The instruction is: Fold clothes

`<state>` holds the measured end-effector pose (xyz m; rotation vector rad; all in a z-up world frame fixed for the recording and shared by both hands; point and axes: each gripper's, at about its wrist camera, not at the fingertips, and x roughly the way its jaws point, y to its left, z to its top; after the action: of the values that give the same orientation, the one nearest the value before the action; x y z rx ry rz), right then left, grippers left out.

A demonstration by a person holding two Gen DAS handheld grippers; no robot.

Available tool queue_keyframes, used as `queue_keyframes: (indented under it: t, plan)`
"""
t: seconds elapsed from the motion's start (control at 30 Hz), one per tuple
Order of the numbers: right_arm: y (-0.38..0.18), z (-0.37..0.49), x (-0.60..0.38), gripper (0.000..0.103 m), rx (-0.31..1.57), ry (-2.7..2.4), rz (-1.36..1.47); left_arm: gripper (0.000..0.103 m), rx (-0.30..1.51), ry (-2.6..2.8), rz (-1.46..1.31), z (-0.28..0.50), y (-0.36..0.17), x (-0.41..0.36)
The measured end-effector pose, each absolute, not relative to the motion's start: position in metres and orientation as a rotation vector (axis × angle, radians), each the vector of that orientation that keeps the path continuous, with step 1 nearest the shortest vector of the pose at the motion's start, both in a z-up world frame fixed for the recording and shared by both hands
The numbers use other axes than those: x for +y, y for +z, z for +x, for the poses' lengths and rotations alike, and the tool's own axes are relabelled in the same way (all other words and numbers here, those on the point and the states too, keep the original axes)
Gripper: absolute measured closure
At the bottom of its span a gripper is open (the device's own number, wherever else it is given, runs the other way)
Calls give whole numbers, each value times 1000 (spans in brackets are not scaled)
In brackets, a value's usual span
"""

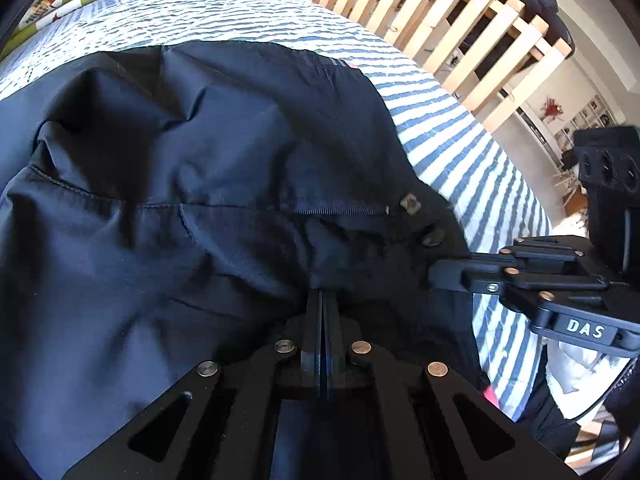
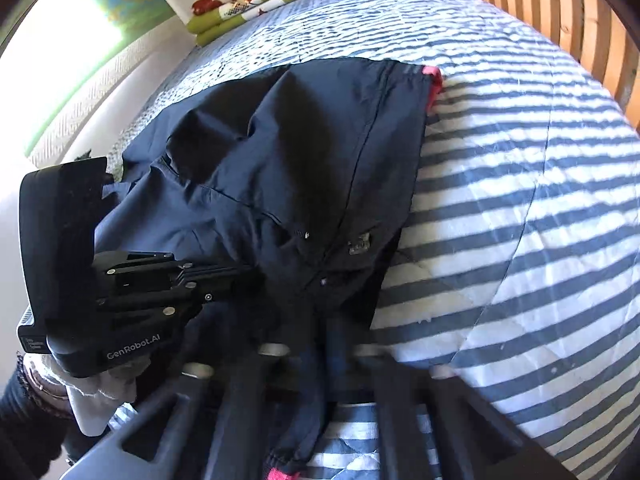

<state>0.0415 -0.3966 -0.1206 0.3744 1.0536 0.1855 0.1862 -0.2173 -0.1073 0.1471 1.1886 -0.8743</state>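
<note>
Where lettering shows — "DAS" on right gripper (image 1: pixel 436 276), "GenRobot.AI" on left gripper (image 2: pixel 244 276) — both fingers pinch navy jacket (image 1: pixel 180 152).

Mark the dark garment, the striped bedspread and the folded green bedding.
dark garment (image 1: pixel 192 152), left wrist view, on its creased middle panel.
striped bedspread (image 2: pixel 520 220), right wrist view, on bare quilt right of the garment.
folded green bedding (image 2: pixel 256 4), right wrist view, on the stack's top fold.
</note>
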Motion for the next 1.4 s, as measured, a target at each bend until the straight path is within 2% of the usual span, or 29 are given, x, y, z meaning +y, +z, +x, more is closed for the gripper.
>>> queue_keyframes:
  t: [0.23,0.37,0.77,0.93,1.1,1.27,1.4]
  plan:
    - [-85,3,-381,102,908,247,246,103,1094,-947,139,174,-52,-204]
    - [-82,14,-387,102,897,197,195,103,1031,-929,144,195,-29,-219]
    - [-142,63,-444,102,1042,218,547,103,1097,-953,292,208,-97,-295]
    - [-172,68,-474,102,1104,265,868,103,1123,-955,249,216,-104,-299]
    - [-167,60,-473,102,1112,215,861,103,1094,-975,296,207,-102,-312]
    - [-189,63,-492,102,1114,224,1072,103,1065,-945,328,208,-103,-327]
    - [-185,67,-490,102,1105,204,1040,103,1088,-959,328,211,-109,-326]
